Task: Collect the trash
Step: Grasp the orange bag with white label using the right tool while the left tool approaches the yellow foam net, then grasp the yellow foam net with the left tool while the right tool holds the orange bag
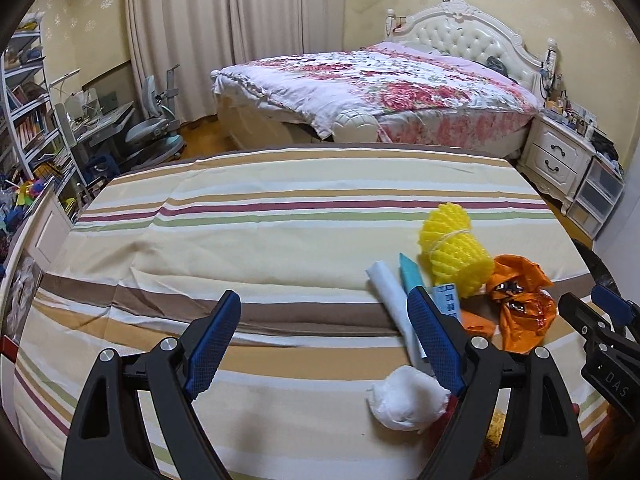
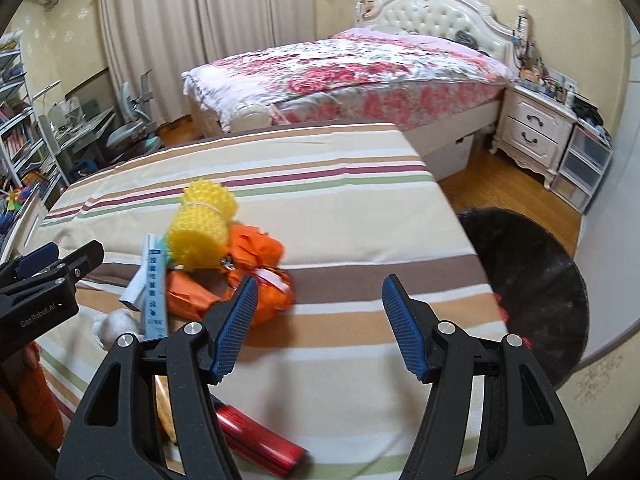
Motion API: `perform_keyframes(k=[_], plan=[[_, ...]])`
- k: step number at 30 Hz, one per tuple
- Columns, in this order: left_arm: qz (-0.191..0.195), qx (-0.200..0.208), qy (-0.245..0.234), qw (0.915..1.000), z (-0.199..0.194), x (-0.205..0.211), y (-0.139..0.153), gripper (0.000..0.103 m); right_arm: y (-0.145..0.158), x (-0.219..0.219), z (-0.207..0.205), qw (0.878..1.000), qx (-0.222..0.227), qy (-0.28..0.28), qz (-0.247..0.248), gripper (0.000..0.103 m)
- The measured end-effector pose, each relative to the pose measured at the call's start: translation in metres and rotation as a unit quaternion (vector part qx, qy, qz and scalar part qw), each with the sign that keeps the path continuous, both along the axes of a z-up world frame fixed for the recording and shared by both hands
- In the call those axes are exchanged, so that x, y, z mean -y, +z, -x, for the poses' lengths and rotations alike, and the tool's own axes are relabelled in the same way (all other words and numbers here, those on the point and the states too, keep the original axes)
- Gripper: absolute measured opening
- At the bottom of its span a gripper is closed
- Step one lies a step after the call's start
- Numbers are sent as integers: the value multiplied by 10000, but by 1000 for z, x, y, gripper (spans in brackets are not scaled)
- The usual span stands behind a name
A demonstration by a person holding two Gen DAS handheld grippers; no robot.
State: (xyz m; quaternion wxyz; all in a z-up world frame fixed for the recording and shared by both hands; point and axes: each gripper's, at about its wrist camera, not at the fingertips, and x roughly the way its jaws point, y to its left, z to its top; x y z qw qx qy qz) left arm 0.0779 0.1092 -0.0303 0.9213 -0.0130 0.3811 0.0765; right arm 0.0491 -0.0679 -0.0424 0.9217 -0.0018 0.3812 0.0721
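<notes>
Both tools are hanging open over a striped-cloth surface (image 1: 280, 208) in a bedroom, gripping nothing. The left tool (image 1: 324, 344) is sitting beside a white tissue wad (image 1: 404, 398) near the surface's near edge. The right tool (image 2: 316, 324) is sitting nearer the crumpled orange wrapper (image 2: 256, 280), just to its left. A black trash bin (image 2: 536, 280) is standing off the right edge.

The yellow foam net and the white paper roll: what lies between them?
A teal card lies between the yellow foam net and the white paper roll, shown in the left wrist view.
</notes>
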Motion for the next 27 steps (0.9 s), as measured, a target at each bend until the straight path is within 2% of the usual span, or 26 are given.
perform_keyframes(k=[8, 10, 12, 17, 27], plan=[[42, -35, -11, 10000, 0, -8, -4, 83, -10, -31, -15, 9994, -198, 250, 113, 63], [38, -45, -64, 10000, -1, -5, -5, 83, -15, -35, -16, 9990, -294, 293, 153, 57], [34, -59, -115, 9999, -3, -1, -6, 83, -19, -36, -18, 9984, -414, 369, 113, 39], [44, -94, -265, 9996, -11, 13, -6, 83, -18, -28, -18, 9987, -400, 311, 67, 38], [-43, -147, -642, 9978, -37, 51, -5, 83, -16, 22, -26, 9991, -280, -315, 101, 38]])
